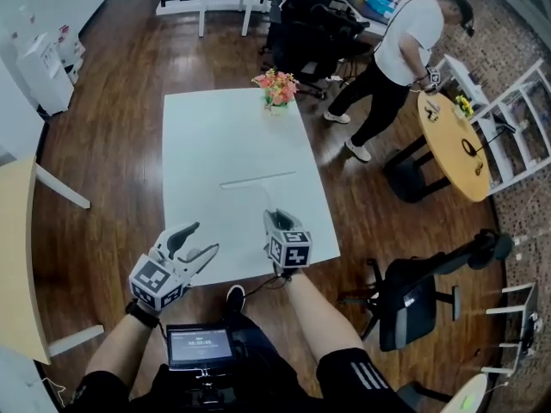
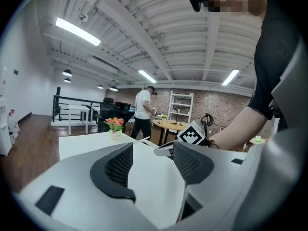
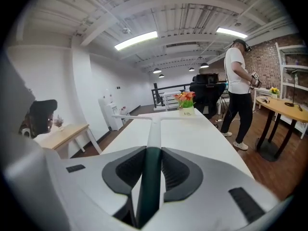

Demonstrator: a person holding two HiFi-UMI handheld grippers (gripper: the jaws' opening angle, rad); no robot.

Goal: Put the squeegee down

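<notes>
The squeegee (image 1: 257, 180) is white, with a long thin blade lying crosswise over the middle of the white table (image 1: 207, 136). Its handle runs back toward me into my right gripper (image 1: 277, 221), which is shut on it near the table's front edge. In the right gripper view the dark green end of the squeegee (image 3: 154, 129) sits clamped between the black pads of my right gripper (image 3: 152, 163), with the blade far ahead. Whether the blade touches the tabletop I cannot tell. My left gripper (image 1: 195, 241) (image 2: 153, 160) is open and holds nothing, at the front left edge.
A small pot of flowers (image 1: 275, 89) (image 3: 186, 102) stands at the table's far end. A person (image 1: 396, 50) stands by a round wooden table (image 1: 452, 144) to the right. An office chair (image 1: 413, 295) is at my right, a screen device (image 1: 200, 347) on my lap.
</notes>
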